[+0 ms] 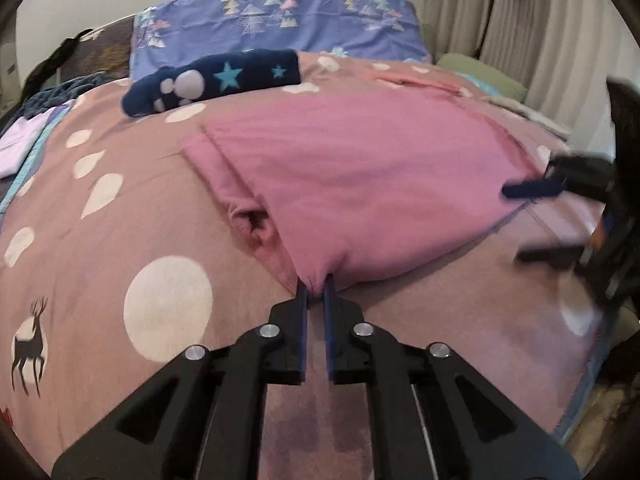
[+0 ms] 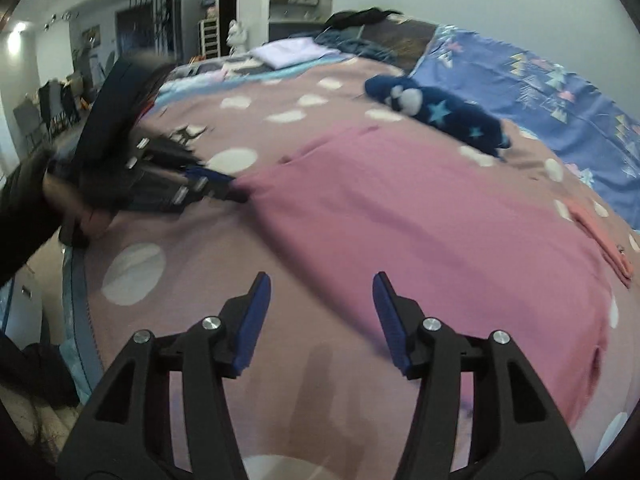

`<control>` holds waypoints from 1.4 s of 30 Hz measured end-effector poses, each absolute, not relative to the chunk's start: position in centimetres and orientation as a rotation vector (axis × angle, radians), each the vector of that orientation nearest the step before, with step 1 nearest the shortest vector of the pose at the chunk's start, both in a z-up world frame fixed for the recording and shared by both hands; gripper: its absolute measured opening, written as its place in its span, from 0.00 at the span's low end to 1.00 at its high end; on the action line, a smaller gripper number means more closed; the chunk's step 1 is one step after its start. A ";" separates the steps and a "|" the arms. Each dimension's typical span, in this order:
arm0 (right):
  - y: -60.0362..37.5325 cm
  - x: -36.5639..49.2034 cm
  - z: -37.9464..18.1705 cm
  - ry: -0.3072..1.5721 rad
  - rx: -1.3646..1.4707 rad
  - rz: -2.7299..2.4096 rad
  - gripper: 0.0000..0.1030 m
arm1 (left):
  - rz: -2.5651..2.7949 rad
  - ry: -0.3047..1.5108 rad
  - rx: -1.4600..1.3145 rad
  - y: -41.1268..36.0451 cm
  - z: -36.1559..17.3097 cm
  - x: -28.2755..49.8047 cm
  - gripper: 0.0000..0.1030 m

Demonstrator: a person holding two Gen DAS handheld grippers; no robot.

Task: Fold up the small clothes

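spotted bedspread [image 1: 168, 208], left gripper [image 1: 316, 286] pinching pink garment [image 1: 360, 184], right gripper [image 2: 322, 292] jaws apart

A: The garment [image 1: 360, 184] is plain pink. The bedspread [image 1: 120, 216] under it is dusty rose with white dots, and a dark deer at lower left.

B: And upper left?

A: The roll [image 1: 224, 78] is navy with teal stars and pale paw marks. The pillow [image 1: 280, 20] behind is periwinkle with pastel trees.
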State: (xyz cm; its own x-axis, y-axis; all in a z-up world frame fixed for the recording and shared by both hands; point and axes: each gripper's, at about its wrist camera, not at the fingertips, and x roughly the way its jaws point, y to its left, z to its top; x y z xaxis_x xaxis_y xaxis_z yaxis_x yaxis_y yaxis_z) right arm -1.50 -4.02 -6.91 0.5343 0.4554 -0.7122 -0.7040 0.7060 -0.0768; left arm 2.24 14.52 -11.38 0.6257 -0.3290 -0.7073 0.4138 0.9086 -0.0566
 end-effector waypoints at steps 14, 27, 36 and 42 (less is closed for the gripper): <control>5.0 -0.6 -10.9 0.689 -0.657 0.554 0.63 | -0.350 0.741 -0.040 20.3 -11.7 -0.3 0.42; 11.2 1.0 -12.2 0.579 -0.794 0.456 0.59 | -0.455 0.983 -0.534 22.3 -13.0 18.7 0.57; 12.4 3.3 -12.8 0.598 -0.767 0.423 0.56 | -0.519 0.914 -0.821 23.5 -16.9 24.6 0.09; 12.8 3.8 -13.1 0.612 -0.782 0.440 0.22 | -0.512 0.887 -0.736 23.0 -16.0 24.2 0.07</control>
State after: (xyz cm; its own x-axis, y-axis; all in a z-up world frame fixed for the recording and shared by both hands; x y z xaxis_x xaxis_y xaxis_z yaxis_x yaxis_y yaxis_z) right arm 3.80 12.79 -13.08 0.7428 0.1418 -0.6543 -0.5752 0.6353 -0.5153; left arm 24.17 22.99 -16.00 0.5414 -0.6723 -0.5048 0.1014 0.6483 -0.7546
